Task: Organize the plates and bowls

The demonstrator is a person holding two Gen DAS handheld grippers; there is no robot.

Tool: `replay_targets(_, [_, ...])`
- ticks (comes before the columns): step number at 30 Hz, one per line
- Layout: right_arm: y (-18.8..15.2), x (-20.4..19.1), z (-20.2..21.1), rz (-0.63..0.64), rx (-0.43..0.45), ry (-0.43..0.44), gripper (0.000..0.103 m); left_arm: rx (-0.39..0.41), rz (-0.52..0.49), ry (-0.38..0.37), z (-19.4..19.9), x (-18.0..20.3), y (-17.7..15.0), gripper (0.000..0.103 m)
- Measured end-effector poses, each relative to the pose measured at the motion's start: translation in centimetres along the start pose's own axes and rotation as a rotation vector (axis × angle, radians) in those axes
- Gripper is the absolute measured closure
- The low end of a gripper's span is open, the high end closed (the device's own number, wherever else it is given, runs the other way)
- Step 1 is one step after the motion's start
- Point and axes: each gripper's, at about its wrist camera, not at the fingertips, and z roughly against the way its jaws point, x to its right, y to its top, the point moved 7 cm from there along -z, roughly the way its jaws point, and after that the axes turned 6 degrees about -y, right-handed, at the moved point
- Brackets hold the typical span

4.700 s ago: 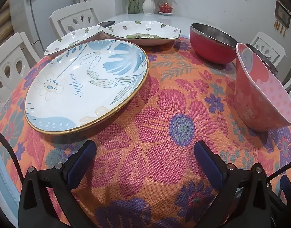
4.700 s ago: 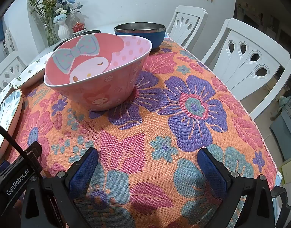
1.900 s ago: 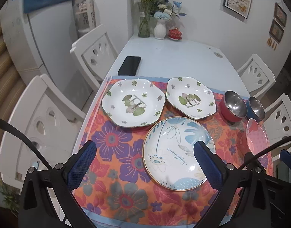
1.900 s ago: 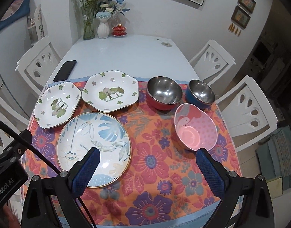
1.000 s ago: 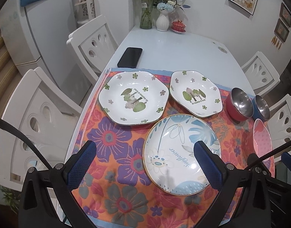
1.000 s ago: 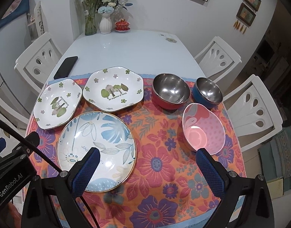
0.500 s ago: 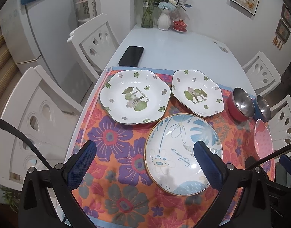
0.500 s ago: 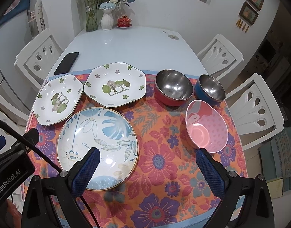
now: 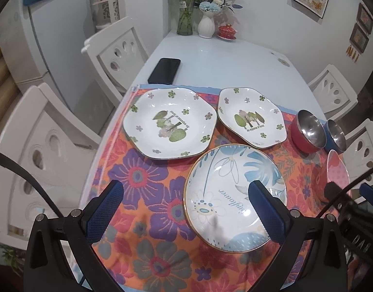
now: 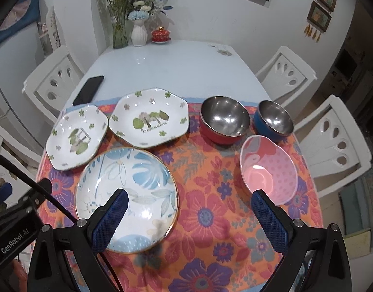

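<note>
Plates (image 10: 127, 197), bowls (image 10: 269, 170) slightly nearer now.

**Both grippers raised, jaws wide**

The left gripper (image 9: 185, 205) hung high in the air, tilted downward, its two blue-padded fingers (image 9: 105, 210) spread wide with nothing between them. The right gripper (image 10: 190, 215) was held at a similar height and tilt, its blue pads (image 10: 269, 221) equally far apart and empty. Each gripper's black body showed at the edge of the other's view, side by side.
</note>
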Motion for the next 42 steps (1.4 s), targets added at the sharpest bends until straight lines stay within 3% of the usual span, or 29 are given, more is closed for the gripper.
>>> replay_targets(9, [-0.9,-1.0,-5.5,0.037,-0.058,0.07,0.003,-0.018,-0.035,0.0,-5.1,-1.8,-1.7,0.001])
replay_targets(12, [-1.7,-1.8,-8.2,0.045,-0.112,0.112,0.012,-0.024,-0.061,-0.004,-6.9,-1.6,-2.2,0.001])
replay_targets(14, [-2.1,-2.5,-9.9,0.049,-0.148,0.132,0.027,-0.03,-0.075,0.008,-7.8,-1.6,-2.5,0.001])
replay_targets(15, [-2.2,-2.8,-10.8,0.055,-0.161,0.135,0.028,-0.036,-0.08,0.015,-8.3,-1.6,-2.7,0.002])
replay_targets(18, [-2.4,-3.3,-12.1,0.064,-0.167,0.149,0.034,-0.049,-0.072,0.006,-9.6,-1.7,-2.9,0.008])
replay_targets(22, [-2.7,-3.7,-13.8,0.07,-0.192,0.153,0.044,-0.08,-0.06,-0.019,-10.9,-1.6,-3.3,0.038])
replay_targets(27, [-3.0,-3.7,-15.1,0.063,-0.213,0.174,0.054,-0.119,-0.052,-0.052,-12.1,-1.7,-4.1,0.054])
replay_targets(31, [-3.3,-3.9,-15.8,0.054,-0.228,0.215,0.063,-0.12,-0.062,-0.129,-12.2,-0.9,-4.4,0.072])
replay_targets(34, [-3.2,-4.3,-15.8,0.046,-0.229,0.258,0.069,-0.132,-0.045,-0.181,-12.5,-0.4,-4.7,0.074])
replay_targets(38, [-3.2,-4.4,-15.9,0.071,-0.229,0.295,0.069,-0.136,-0.025,-0.227,-12.7,-0.5,-4.7,0.074])
replay_targets(42, [-3.3,-4.4,-15.5,0.093,-0.228,0.32,0.068,-0.135,-0.041,-0.227,-12.6,-0.4,-4.9,0.074])
